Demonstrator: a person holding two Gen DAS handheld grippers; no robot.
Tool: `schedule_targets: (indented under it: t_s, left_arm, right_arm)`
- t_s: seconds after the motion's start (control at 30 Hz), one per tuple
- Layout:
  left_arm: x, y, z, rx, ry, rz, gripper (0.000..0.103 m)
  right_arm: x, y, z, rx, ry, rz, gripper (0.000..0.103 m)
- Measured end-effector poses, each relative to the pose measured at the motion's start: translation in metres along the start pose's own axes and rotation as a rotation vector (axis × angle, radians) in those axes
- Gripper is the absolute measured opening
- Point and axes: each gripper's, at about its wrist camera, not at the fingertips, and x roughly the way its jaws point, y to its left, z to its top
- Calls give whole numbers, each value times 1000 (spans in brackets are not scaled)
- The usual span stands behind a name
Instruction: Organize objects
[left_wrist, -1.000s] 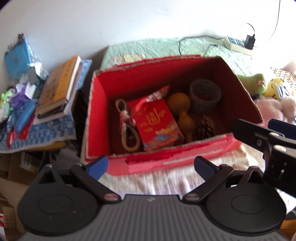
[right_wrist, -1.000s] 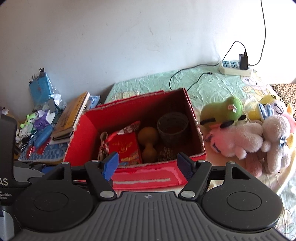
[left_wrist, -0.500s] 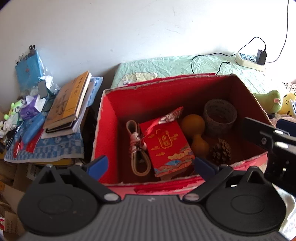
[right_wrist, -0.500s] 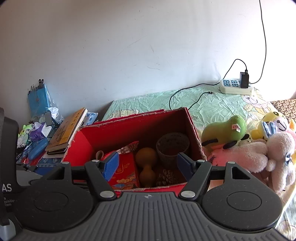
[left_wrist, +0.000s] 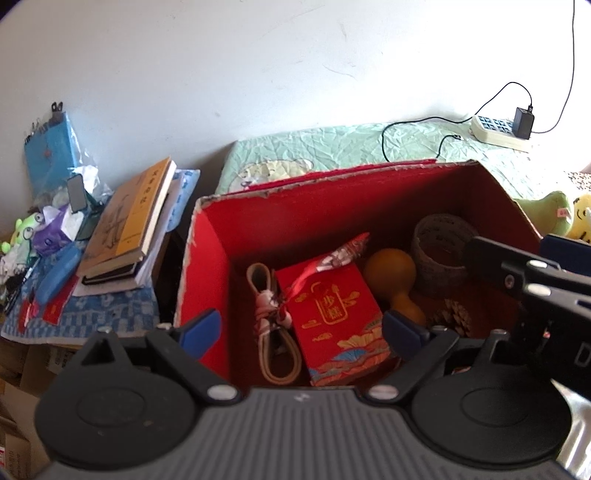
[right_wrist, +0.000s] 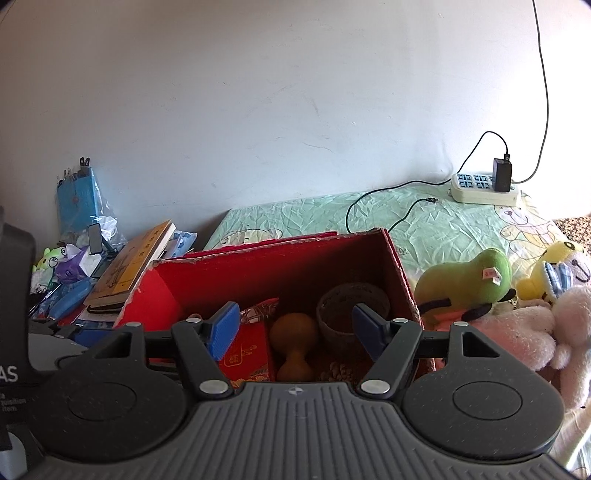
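Observation:
An open red cardboard box (left_wrist: 207, 280) (right_wrist: 155, 291) stands on a bed. It holds a red gift box (left_wrist: 332, 317), a coiled beige strap (left_wrist: 273, 332), an orange gourd (left_wrist: 395, 280) (right_wrist: 291, 343), a grey woven cup (left_wrist: 439, 251) (right_wrist: 347, 314) and a pine cone (left_wrist: 454, 314). My left gripper (left_wrist: 301, 328) is open and empty above the box's near side. My right gripper (right_wrist: 295, 325) is open and empty, just in front of the box; it also shows at the right of the left wrist view (left_wrist: 532, 280).
Plush toys, green (right_wrist: 476, 280), yellow (right_wrist: 554, 269) and pink (right_wrist: 532, 328), lie right of the box. A power strip with a charger (right_wrist: 487, 184) sits on the green sheet (right_wrist: 332, 214). Stacked books (left_wrist: 136, 221) and clutter fill a side table on the left.
Both grippers have moved forward toward and over the box; its near wall has dropped behind the gripper bodies. Both stay open and empty.

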Motion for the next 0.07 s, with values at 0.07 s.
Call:
schedule_targets:
  t_s: [0.07]
  left_arm:
    - [3, -1, 1, 0, 11, -15, 95]
  right_arm:
    - [2, 0, 0, -3, 1, -2, 71]
